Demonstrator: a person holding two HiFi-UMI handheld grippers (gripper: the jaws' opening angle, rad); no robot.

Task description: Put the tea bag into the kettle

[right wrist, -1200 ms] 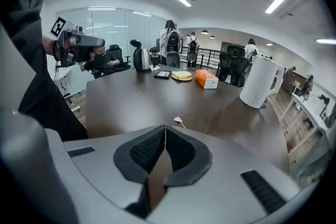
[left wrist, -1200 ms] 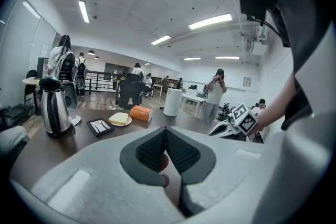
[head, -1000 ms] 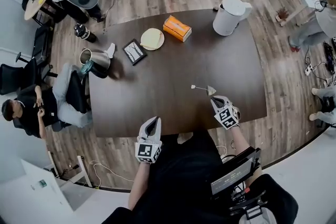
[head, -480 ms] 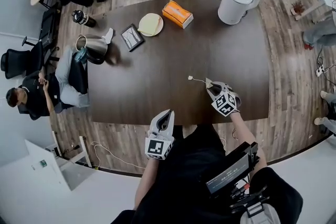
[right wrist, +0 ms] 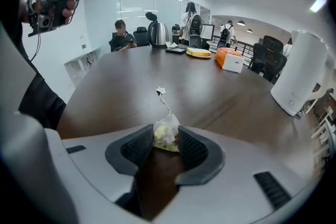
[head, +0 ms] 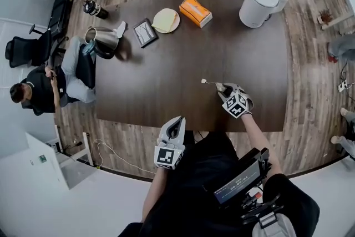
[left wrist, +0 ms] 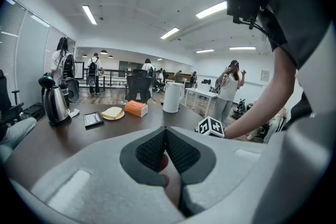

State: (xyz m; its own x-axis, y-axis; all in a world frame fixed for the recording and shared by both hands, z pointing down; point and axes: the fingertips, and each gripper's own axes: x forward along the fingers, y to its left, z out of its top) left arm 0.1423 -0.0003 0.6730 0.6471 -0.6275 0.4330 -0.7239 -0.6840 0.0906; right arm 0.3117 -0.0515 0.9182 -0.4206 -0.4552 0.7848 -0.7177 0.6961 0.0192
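The right claw [head: 221, 87] is now lower and farther forward over the tabletop [head: 166, 80]. A second ago its tips stopped short of the tea bag [right wrist: 166, 132], which lay clear in front of them; now they straddle it. Its jaws have just been opening and stand wide apart, with the bag between the pads. In the head view the claw now covers the bag's body, so only the string and tag [head: 204, 81] show. The left claw [head: 176, 121] has slid along the tabletop's near edge toward the right one, so the two are closer together.
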